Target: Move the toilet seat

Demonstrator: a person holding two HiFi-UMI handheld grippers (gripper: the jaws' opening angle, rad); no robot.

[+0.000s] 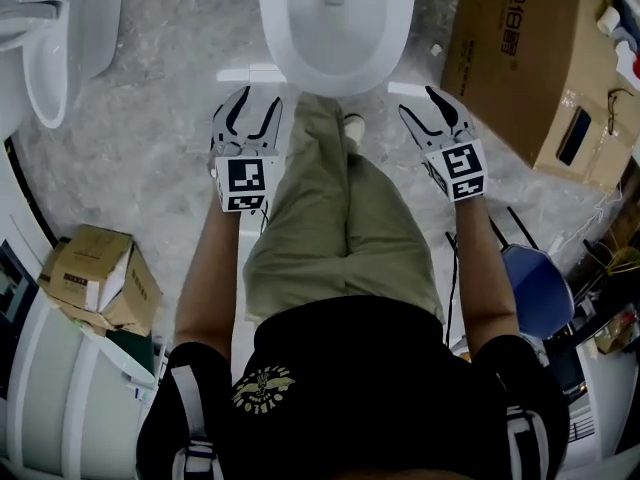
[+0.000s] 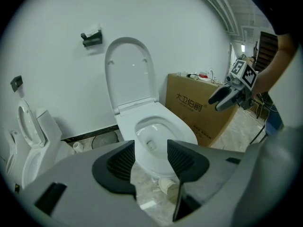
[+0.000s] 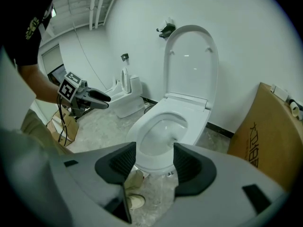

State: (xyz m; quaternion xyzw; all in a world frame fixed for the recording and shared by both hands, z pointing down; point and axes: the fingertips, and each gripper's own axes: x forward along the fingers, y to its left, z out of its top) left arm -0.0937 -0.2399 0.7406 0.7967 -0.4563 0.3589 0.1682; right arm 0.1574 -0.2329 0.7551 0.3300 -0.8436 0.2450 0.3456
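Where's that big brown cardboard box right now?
The cardboard box stands on the floor at the upper right of the head view, just right of the toilet and beyond the right gripper.

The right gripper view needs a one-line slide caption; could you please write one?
Open right gripper faces a toilet with its lid raised, left gripper alongside.

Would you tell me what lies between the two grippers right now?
In the head view, the person's trousered leg lies between the left gripper and right gripper.
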